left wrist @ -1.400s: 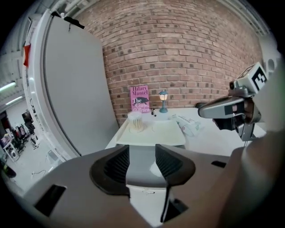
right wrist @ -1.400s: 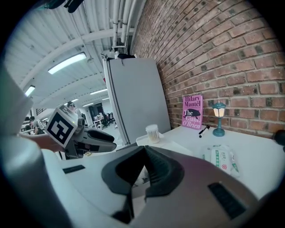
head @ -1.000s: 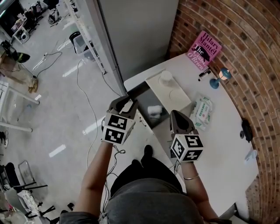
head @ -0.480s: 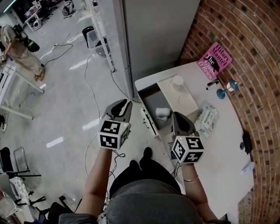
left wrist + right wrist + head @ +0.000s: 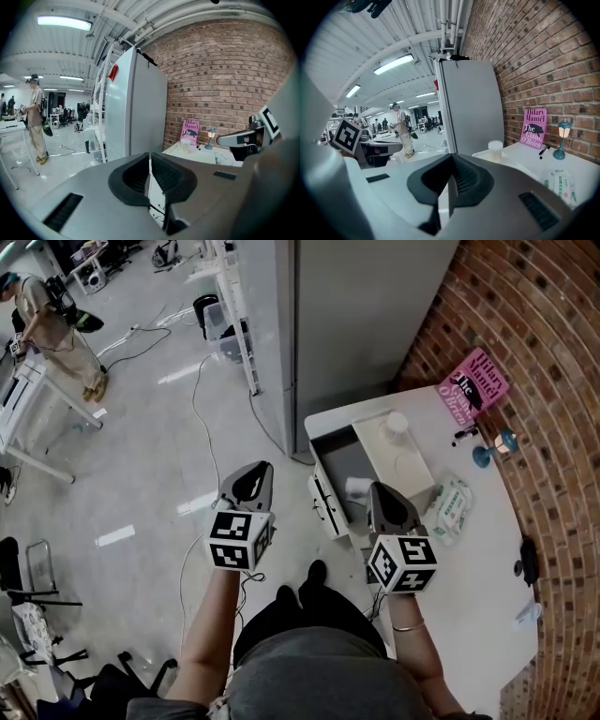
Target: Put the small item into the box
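Hovering shut and empty, left tool [image 5: 255, 476] hangs over the floor [image 5: 141, 474], off the tabletop [image 5: 478, 559] edge. Right tool [image 5: 382, 493], jaws also together on nothing, sits just beside the grey box [image 5: 333, 451]. Small item [image 5: 358, 488], white, lies inside that box, just ahead-left of the right tool, the nearer one. Item axis unclear. Task looks done.

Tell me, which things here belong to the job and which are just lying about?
Job: open grey box; small white item in it.
Lying about: pink book; wipes packet; little blue lamp; pen.
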{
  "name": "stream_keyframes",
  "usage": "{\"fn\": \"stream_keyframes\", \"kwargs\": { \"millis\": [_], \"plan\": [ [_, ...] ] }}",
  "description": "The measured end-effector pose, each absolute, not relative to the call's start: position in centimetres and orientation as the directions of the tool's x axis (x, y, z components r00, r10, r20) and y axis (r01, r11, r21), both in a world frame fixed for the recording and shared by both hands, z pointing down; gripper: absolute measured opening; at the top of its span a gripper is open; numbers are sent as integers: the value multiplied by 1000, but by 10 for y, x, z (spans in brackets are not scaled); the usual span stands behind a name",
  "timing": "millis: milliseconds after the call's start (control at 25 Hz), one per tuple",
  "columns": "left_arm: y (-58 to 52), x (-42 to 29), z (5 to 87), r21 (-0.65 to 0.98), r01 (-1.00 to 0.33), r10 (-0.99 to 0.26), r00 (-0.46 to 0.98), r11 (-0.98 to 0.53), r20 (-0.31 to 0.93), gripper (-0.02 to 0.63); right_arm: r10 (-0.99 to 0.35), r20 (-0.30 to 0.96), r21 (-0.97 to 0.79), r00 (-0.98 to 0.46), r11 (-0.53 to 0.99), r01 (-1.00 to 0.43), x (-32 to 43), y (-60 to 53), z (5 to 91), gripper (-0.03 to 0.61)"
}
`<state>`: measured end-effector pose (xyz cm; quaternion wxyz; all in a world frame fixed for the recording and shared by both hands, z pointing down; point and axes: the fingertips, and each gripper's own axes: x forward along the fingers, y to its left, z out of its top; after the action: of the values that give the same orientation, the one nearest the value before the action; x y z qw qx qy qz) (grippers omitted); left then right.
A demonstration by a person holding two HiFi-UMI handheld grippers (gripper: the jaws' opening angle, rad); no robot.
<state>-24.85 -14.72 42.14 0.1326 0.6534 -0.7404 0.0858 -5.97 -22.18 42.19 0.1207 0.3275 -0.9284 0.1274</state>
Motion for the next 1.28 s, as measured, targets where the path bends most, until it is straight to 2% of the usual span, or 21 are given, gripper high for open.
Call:
{"fn": "stream_keyframes", "kwargs": {
  "millis": [480, 1280],
  "plan": [
    [-114, -272, 427, 92, -972, -933, -179, 217, 312, 32, -575, 295, -158, -763, 758, -633, -70, -216, 416, 0],
    [-100, -279, 425, 107, -967, -937, -193, 232, 291, 32, -575, 294, -142, -764, 764, -630, -74, -208, 413, 2]
  ]
}}
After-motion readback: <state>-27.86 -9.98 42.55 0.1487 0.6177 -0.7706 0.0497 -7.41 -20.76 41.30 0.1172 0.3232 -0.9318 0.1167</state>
